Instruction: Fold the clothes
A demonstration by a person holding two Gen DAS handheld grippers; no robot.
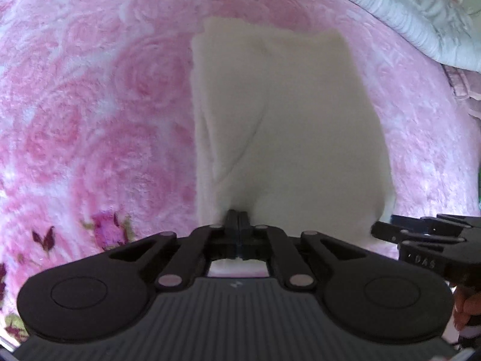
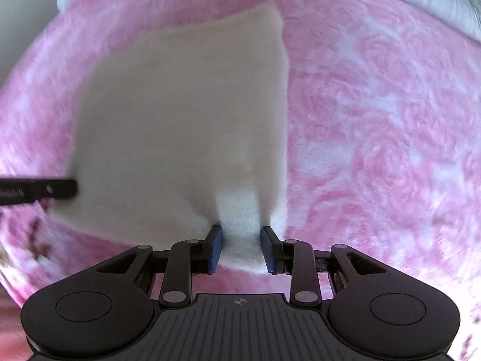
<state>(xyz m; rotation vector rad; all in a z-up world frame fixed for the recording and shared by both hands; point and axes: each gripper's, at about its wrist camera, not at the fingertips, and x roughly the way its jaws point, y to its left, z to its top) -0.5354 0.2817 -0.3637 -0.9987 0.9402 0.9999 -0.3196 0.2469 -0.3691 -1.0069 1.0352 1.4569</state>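
Observation:
A cream-white fleecy garment [image 1: 279, 120] lies folded into a rough rectangle on a pink rose-patterned blanket [image 1: 90, 105]. My left gripper [image 1: 239, 219] is shut on the garment's near edge, its jaws pressed together with cloth pinched between them. In the right wrist view the same garment [image 2: 180, 114] stretches away from me. My right gripper [image 2: 240, 240] is open, its blue pads [image 2: 216, 246] on either side of the garment's near edge, cloth between them. The right gripper shows at the right edge of the left wrist view [image 1: 421, 237], and the left gripper at the left edge of the right wrist view [image 2: 39, 192].
The pink blanket [image 2: 375, 120] covers the whole surface around the garment. A pale grey-white ribbed cover or pillow [image 1: 405, 15] lies along the far right edge. A pink frilled fabric [image 1: 463, 90] sits at the right. My hand [image 1: 463, 307] shows at the lower right.

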